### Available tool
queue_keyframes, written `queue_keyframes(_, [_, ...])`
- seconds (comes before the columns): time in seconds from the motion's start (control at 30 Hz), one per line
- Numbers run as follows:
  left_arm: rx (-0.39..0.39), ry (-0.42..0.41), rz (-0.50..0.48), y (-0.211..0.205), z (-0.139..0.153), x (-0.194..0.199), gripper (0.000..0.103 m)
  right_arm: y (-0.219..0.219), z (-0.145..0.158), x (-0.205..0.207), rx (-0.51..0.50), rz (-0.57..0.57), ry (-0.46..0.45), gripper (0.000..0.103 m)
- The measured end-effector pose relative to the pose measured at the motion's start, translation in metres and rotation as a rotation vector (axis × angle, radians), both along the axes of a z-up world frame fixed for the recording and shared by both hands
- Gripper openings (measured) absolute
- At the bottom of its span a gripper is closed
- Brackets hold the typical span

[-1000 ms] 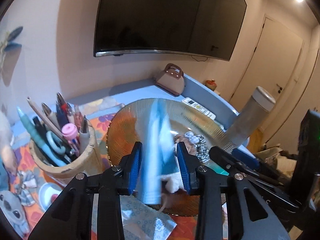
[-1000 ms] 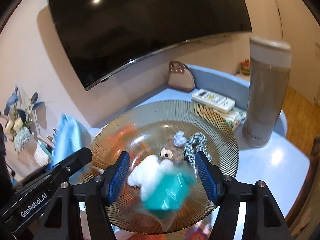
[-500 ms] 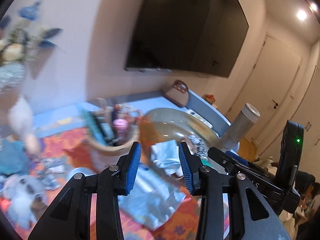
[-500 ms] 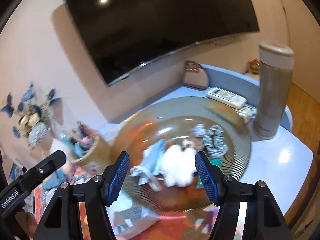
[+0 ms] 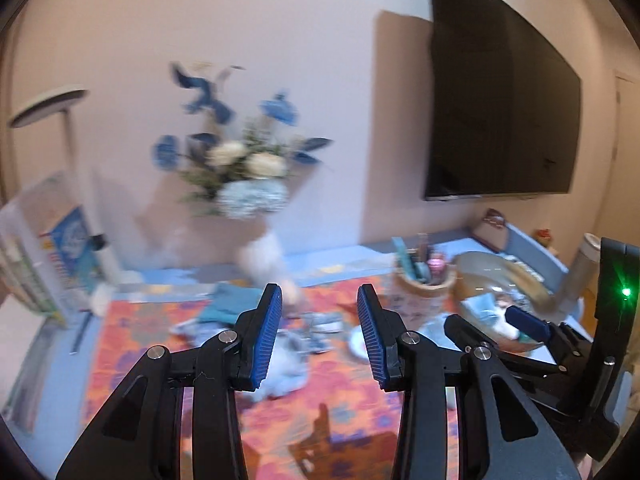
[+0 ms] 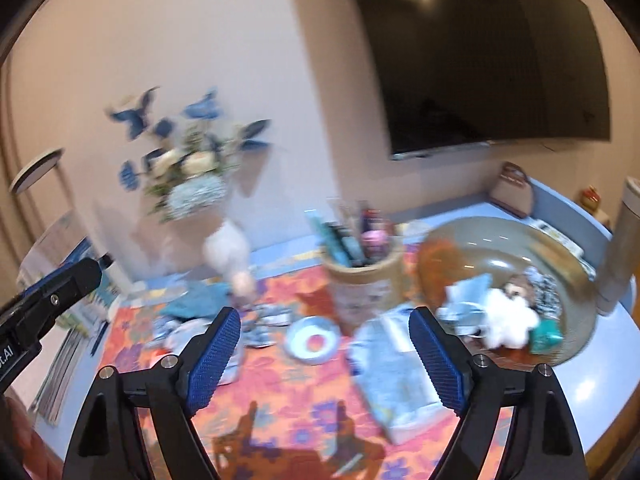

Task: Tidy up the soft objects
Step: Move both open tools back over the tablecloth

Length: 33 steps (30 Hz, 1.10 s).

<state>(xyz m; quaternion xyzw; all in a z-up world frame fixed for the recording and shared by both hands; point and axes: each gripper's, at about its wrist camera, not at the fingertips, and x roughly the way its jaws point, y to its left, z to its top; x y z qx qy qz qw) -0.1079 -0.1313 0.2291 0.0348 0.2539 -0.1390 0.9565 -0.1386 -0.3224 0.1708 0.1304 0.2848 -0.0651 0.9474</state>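
My left gripper (image 5: pixel 319 332) is open and empty above the orange floral mat (image 5: pixel 344 400). My right gripper (image 6: pixel 325 354) is open and empty too, and shows at the right of the left wrist view (image 5: pixel 524 322). The amber glass plate (image 6: pixel 472 236) at the right holds a light blue cloth (image 6: pixel 466 294), a white fluffy toy (image 6: pixel 508 320), a teal item (image 6: pixel 546 334) and a patterned scrunchie (image 6: pixel 544 288). Blurred soft items lie on the mat at the left: a teal cloth (image 6: pixel 196 300), grey plush pieces (image 5: pixel 286 364) and small patterned fabrics (image 6: pixel 266 322).
A pen holder (image 6: pixel 362 280) stands beside the plate. A small dish (image 6: pixel 314 340) and a patterned packet (image 6: pixel 394 372) lie on the mat. A flower vase (image 6: pixel 192 184), books (image 5: pixel 48 256), a tall tumbler (image 6: pixel 622 248) and a small brown bag (image 6: pixel 514 196) ring the table.
Both grippers swung left and pulled back from the plate. The left gripper let go of the light blue cloth, which now lies on the plate. The teal item also lies on the plate.
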Motion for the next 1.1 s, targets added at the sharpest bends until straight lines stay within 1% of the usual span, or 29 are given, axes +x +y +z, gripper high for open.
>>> queue_keyframes(0.07, [0.001,-0.012,0.027,0.017,0.000,-0.004,0.036,0.025,0.002,0.002,-0.023,0.039,-0.004,0.086])
queue_keyframes(0.17, [-0.002,-0.015,0.065,0.040,-0.007,-0.007,0.039,0.054,-0.001,0.005,-0.045,0.091,0.001,0.086])
queue_keyframes(0.23, [0.004,-0.005,0.093,0.053,-0.017,-0.006,0.044,0.070,-0.006,0.008,-0.060,0.119,0.009,0.087])
queue_keyframes(0.27, [0.003,0.004,0.107,0.060,-0.024,-0.004,0.044,0.078,-0.009,0.010,-0.065,0.132,0.014,0.089])
queue_keyframes(0.33, [0.010,0.031,0.150,0.075,-0.045,0.002,0.045,0.092,-0.022,0.016,-0.072,0.160,0.027,0.091])
queue_keyframes(0.4, [0.010,0.086,0.225,0.092,-0.075,0.014,0.045,0.102,-0.039,0.023,-0.079,0.180,0.049,0.091])
queue_keyframes(0.43, [0.000,0.132,0.260,0.107,-0.098,0.022,0.045,0.107,-0.051,0.028,-0.089,0.182,0.071,0.091])
queue_keyframes(0.57, [-0.044,0.273,0.310,0.145,-0.166,0.048,0.045,0.115,-0.100,0.047,-0.092,0.194,0.179,0.091])
queue_keyframes(0.6, [-0.049,0.291,0.317,0.150,-0.176,0.050,0.045,0.117,-0.114,0.053,-0.091,0.199,0.213,0.091])
queue_keyframes(0.7, [-0.070,0.322,0.328,0.161,-0.198,0.056,0.045,0.120,-0.141,0.060,-0.087,0.212,0.263,0.091])
queue_keyframes(0.8, [-0.084,0.345,0.342,0.166,-0.213,0.060,0.045,0.123,-0.150,0.065,-0.095,0.218,0.294,0.091])
queue_keyframes(0.87, [-0.117,0.372,0.331,0.170,-0.217,0.063,0.045,0.123,-0.149,0.064,-0.102,0.219,0.279,0.092])
queue_keyframes(0.9, [-0.140,0.379,0.328,0.172,-0.218,0.063,0.048,0.122,-0.151,0.063,-0.100,0.219,0.285,0.092])
queue_keyframes(0.97, [-0.195,0.382,0.306,0.177,-0.218,0.062,0.067,0.121,-0.158,0.066,-0.096,0.211,0.325,0.092])
queue_keyframes(1.0, [-0.216,0.376,0.305,0.179,-0.215,0.060,0.087,0.122,-0.160,0.069,-0.096,0.208,0.336,0.093])
queue_keyframes(1.03, [-0.218,0.365,0.326,0.180,-0.213,0.058,0.094,0.121,-0.162,0.071,-0.091,0.201,0.351,0.097])
queue_keyframes(1.07, [-0.211,0.347,0.356,0.181,-0.212,0.056,0.094,0.120,-0.163,0.072,-0.088,0.197,0.359,0.102])
queue_keyframes(1.1, [-0.211,0.350,0.359,0.182,-0.212,0.059,0.093,0.120,-0.163,0.072,-0.086,0.200,0.363,0.103])
